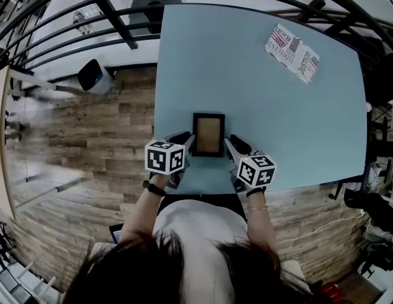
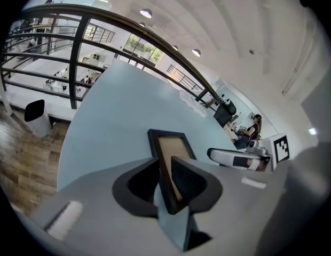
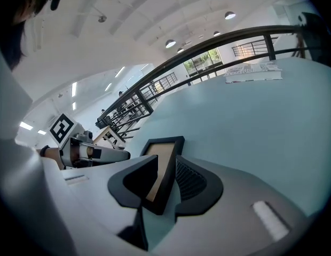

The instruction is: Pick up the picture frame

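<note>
A small black picture frame [image 1: 208,135] with a tan insert is near the front edge of the pale blue table [image 1: 266,113], one gripper on each side. My left gripper [image 1: 188,140] is shut on its left border. In the left gripper view the frame [image 2: 170,144] runs upright between the two dark pads, with the left gripper [image 2: 165,169] closed on its edge. My right gripper [image 1: 229,142] is shut on the right border. The right gripper view shows the frame [image 3: 161,149] pinched between the pads of the right gripper [image 3: 166,170]. I cannot tell whether the frame rests on the table.
A printed paper [image 1: 292,53] lies at the table's far right corner. A white bin [image 1: 95,76] stands on the wooden floor to the left, by a black railing [image 1: 89,43]. The table's front edge is just below the grippers, against the person's body.
</note>
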Motion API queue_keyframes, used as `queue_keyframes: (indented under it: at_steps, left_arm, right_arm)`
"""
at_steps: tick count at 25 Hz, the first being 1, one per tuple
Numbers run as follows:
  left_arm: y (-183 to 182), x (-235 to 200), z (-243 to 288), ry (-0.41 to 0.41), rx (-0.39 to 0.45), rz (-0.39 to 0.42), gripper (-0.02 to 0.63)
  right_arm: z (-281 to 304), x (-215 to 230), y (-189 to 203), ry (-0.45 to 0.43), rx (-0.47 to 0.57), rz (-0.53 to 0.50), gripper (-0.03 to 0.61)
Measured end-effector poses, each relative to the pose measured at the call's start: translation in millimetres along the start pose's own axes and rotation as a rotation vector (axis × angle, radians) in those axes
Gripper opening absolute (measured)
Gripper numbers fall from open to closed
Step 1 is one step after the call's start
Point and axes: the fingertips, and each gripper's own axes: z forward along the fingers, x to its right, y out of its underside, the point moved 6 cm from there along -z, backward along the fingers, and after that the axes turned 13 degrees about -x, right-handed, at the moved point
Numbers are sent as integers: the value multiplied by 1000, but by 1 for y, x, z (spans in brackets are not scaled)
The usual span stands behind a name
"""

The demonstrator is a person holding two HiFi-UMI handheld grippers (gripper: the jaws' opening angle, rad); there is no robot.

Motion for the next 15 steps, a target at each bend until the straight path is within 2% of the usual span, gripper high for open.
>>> queue_keyframes:
  at_steps: [10, 15]
  left_arm:
    - [2, -1, 17, 5, -65, -30, 105]
    - [3, -5, 25, -22, -84, -50, 112]
  right_arm:
    - [3, 3, 5, -21, -2, 46, 75]
    - [5, 4, 7, -28, -7, 59, 75]
